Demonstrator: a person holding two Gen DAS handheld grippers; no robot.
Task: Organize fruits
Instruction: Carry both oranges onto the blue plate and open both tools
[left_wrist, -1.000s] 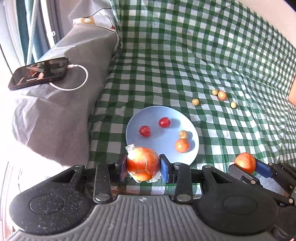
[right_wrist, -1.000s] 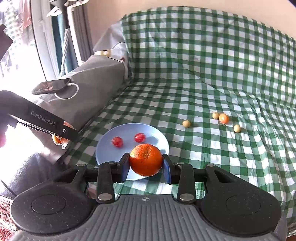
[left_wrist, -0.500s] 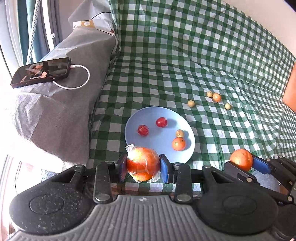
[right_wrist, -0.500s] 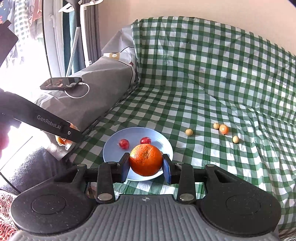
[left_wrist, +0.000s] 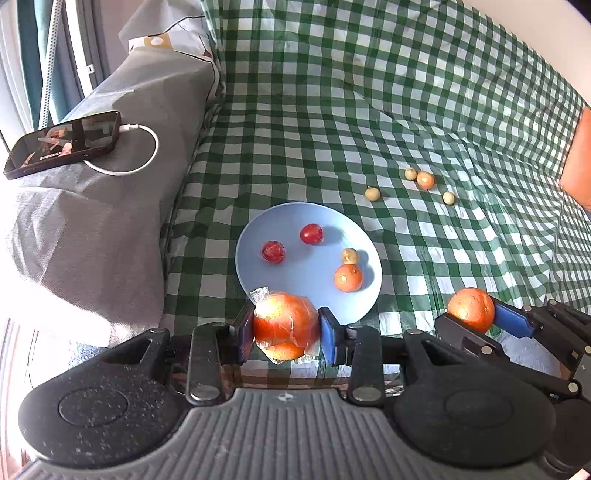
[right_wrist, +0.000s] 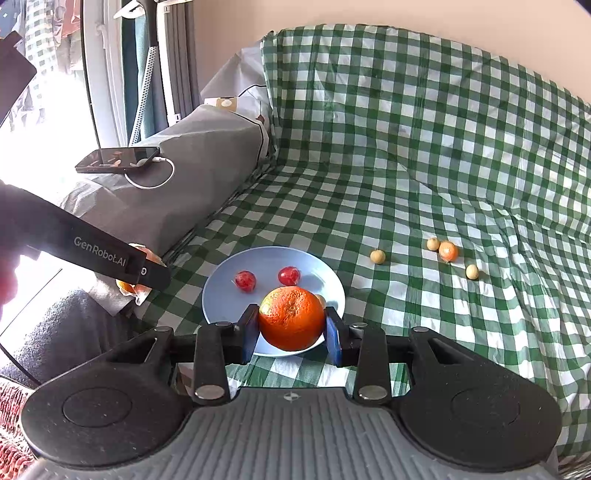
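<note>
1. Two red fruits (left_wrist: 310, 234) lie on one blue plate (left_wrist: 258, 225).
2. Two small orange fruits: one on the plate (left_wrist: 348, 277), one on the checked cloth (left_wrist: 425, 180).
3. Four small pale round fruits: one on the plate (left_wrist: 349, 255), three on the cloth (left_wrist: 372, 193).
4. One large orange (right_wrist: 291, 318).
5. One wrapped orange fruit (left_wrist: 286, 326).
6. One phone (left_wrist: 62, 144).

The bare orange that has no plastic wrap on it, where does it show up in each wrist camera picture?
Left wrist view: the bare orange sits low at the right edge, pinched in the right tool, right of the blue plate.
Right wrist view: the bare orange is at bottom centre, filling that tool, in front of the plate's near rim.
Shared landmark: the blue plate carrying two red fruits.
</note>
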